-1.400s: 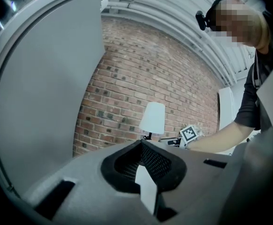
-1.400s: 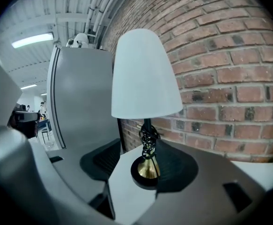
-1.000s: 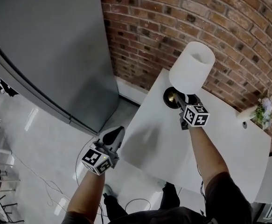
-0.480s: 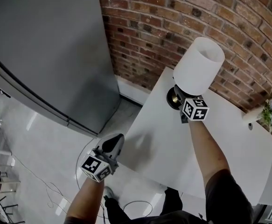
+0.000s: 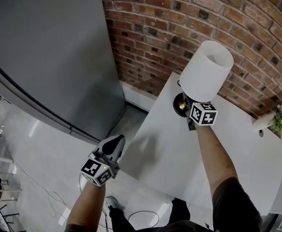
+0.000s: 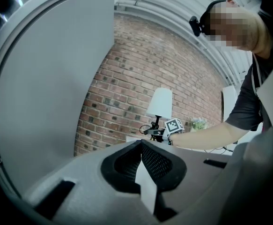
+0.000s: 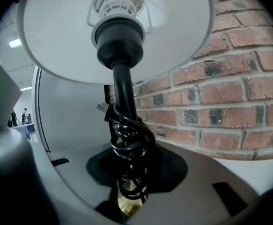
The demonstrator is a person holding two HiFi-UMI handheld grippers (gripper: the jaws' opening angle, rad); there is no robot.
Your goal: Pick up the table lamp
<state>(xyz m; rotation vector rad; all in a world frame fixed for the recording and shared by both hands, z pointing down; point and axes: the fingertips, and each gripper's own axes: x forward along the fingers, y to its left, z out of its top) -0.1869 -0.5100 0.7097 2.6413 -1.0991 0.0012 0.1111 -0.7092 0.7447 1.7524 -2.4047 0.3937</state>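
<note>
On the counter (image 5: 170, 153), the table lamp (image 5: 206, 71) is pinched at its stem by the just-closed right hand-held gripper (image 7: 130, 196); the left hand-held gripper (image 6: 141, 165) is pressed together.

White-shaded table lamp (image 5: 206, 71) upright, cord-wrapped stem

White table (image 5: 218, 149) — table lamp (image 5: 206, 71) at one corner, small plant (image 5: 278, 116) well apart.
</note>
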